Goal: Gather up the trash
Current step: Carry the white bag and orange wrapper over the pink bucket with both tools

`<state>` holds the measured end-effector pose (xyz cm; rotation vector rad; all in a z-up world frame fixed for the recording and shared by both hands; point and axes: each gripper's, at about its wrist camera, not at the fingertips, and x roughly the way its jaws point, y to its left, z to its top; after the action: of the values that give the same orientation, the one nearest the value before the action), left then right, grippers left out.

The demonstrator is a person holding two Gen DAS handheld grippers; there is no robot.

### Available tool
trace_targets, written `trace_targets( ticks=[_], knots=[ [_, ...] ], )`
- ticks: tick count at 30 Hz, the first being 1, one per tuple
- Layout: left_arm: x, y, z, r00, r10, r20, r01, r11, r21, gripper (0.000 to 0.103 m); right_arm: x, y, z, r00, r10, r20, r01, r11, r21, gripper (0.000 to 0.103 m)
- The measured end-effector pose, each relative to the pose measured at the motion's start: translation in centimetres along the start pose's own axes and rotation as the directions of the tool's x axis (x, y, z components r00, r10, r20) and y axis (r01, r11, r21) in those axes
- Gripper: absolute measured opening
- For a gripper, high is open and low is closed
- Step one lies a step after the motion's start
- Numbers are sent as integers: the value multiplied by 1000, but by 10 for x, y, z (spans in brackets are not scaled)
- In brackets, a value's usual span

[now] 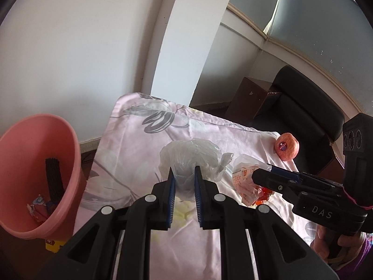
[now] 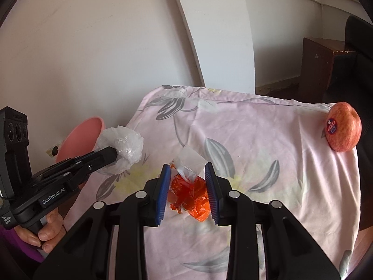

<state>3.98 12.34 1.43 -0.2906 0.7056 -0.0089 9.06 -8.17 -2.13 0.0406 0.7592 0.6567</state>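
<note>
We pinch a clear plastic bag (image 1: 190, 156) in our left hand-held gripper (image 1: 184, 177) and an orange wrapper (image 2: 190, 192) in our right hand-held gripper (image 2: 186, 186) marked "DAS", above open tabletop (image 2: 268, 140); only the left view shows inside the pink bin (image 1: 35, 175) left of it.

Soft daylight fills both views, brighter on the white wall (image 1: 81, 46) beyond the fingers. The tablecloth (image 2: 268, 140) ahead of the fingers is evenly lit, with faint shadows. Focus is sharp; the edges bow, and the corners go black.
</note>
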Motion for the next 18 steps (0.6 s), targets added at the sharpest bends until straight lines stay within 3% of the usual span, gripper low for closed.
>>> trace_targets(
  ticks=[10, 18],
  knots=[
    [-28, 36, -1, 992, 110, 63, -107, 993, -55, 14, 15, 46, 14, 998, 70, -3, -70, 995, -68, 31],
    [-52, 71, -4, 974, 210, 88, -198, 972, -129, 14, 32, 89, 25, 991, 134, -30, -137, 979, -148, 31]
  ],
)
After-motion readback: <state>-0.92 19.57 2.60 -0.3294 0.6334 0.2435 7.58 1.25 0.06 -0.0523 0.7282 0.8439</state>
